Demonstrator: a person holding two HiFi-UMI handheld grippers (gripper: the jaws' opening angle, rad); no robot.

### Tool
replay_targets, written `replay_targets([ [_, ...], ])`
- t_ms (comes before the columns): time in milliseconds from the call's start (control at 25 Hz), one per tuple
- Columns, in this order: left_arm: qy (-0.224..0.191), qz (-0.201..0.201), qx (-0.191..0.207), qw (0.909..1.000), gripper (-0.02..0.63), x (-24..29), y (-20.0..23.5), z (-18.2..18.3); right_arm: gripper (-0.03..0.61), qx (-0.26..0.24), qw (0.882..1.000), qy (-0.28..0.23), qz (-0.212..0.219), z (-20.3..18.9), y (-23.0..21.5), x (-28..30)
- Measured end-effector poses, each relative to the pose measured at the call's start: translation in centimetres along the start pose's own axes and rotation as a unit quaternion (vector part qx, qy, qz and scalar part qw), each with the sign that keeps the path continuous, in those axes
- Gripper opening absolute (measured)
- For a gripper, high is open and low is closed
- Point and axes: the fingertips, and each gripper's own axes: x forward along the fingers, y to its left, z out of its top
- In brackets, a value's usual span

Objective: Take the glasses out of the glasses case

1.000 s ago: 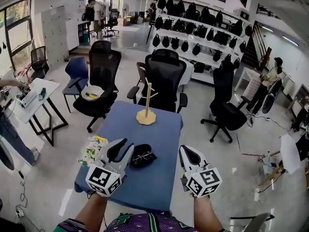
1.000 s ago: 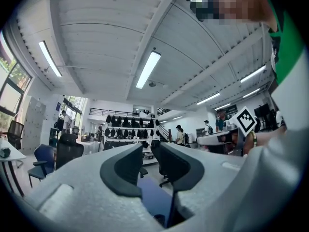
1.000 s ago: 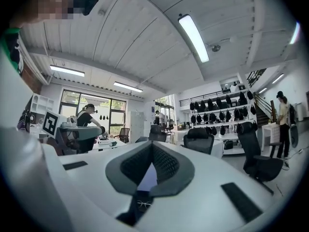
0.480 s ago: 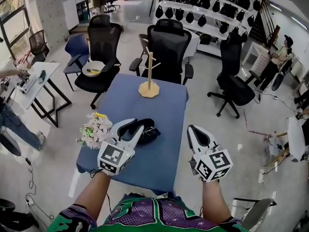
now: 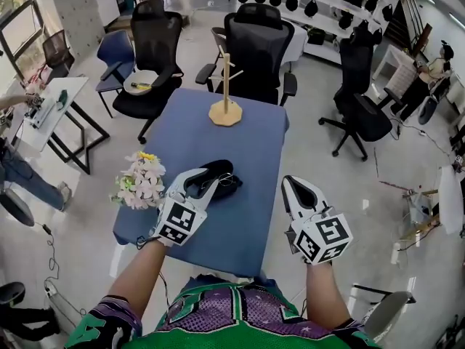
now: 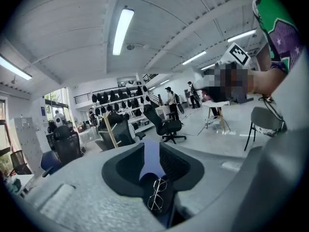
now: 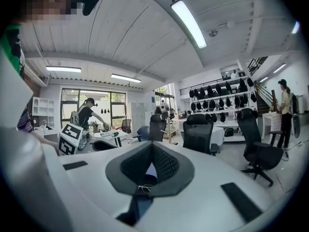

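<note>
Nearest the person, the left hand-held gripper (image 5: 203, 179) had moved forward since a second before. Then it sat at 9 o'clock of the case (image 5: 207, 170); now its spread jaws straddled the case's near edge, aimed toward 1 o'clock. The right hand-held gripper (image 5: 292, 186) kept its station at 4 o'clock of the case, well apart from it, its tips pressed together on nothing. The glasses (image 5: 227, 183) still lay on the black case, toward its right side, on the blue tabletop (image 5: 247, 137).

Only the left gripper view showed the glasses lying in the gap between that gripper's jaws. The right gripper view caught them as a small glint through the slot behind its tips. Only the head view took in the flowers (image 5: 138, 184) at 9 o'clock of the case and, farther off at 12 o'clock, the wooden stand (image 5: 226, 107).
</note>
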Motion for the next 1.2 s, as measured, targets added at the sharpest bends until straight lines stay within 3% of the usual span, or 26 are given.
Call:
replay_targets([
  [200, 0.051, -0.011, 0.031, 0.9982, 0.106, 2.9, -0.8, -4.2, 0.003, 0.001, 1.0, 0.013, 0.01, -1.4, -0.5, 1.1],
  [760, 0.145, -0.042, 0.025, 0.9882, 0.101, 9.0, -1.8, -13.0, 0.003, 0.007, 0.998, 0.035, 0.044, -3.2, -2.1, 4.1],
  [1200, 0.209, -0.061, 0.041, 0.9751, 0.1, 12.0, -2.5, -18.7, 0.003, 0.024, 0.997, 0.053, 0.044, -5.1, -3.8, 4.6],
])
